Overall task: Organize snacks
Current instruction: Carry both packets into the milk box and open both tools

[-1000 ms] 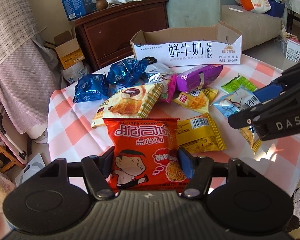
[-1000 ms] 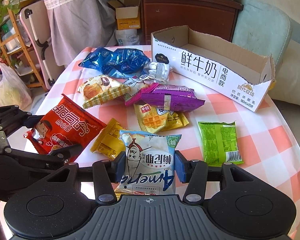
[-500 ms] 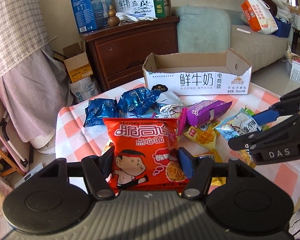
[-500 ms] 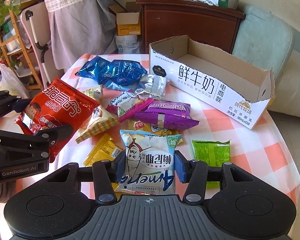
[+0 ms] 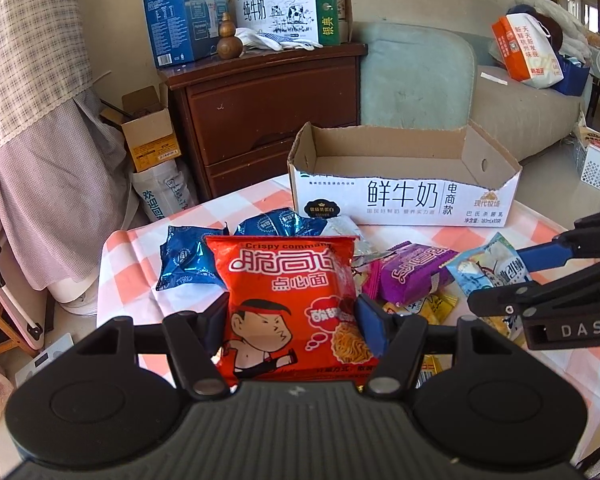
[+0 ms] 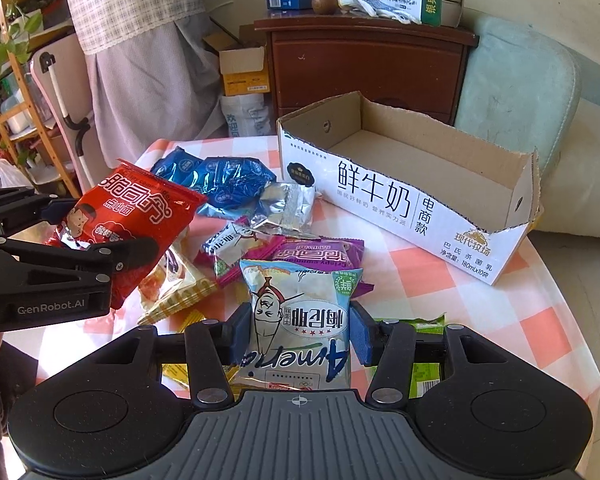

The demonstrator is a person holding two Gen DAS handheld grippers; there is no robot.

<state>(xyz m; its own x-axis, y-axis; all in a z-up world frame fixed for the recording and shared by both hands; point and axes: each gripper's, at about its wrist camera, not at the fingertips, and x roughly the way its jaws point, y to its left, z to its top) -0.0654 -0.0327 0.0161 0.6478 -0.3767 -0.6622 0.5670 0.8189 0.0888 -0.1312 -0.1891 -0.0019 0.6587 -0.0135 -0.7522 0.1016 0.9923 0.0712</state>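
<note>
- Both packets have come up off the counter (image 6: 540,336) since the earlier frames and ride nearer the cardboard tray (image 5: 404,200) at 12 o'clock.
- Left claw (image 5: 292,320): clenched on the red noodle packet (image 5: 288,300), pads at its lower sides, packet upright in the air.
- Right claw (image 6: 298,336): clenched on the pale blue snack packet (image 6: 300,316), gripped likewise near its lower end.
- Handling, as judged: both are light, air-puffed foil bags, slippery, soft-walled, with brittle contents; a hard squeeze would likely crush them. Best hold is across the flat sealed edge or the narrow lower body.
- Remaining on the counter: blue foil packets (image 6: 224,180) at 11 o'clock, silver packet (image 6: 288,208), purple packet (image 5: 412,276), green packet (image 6: 424,376), yellow packets partly hidden.
- Tray: appears empty, open-topped, on the counter's far side.
</note>
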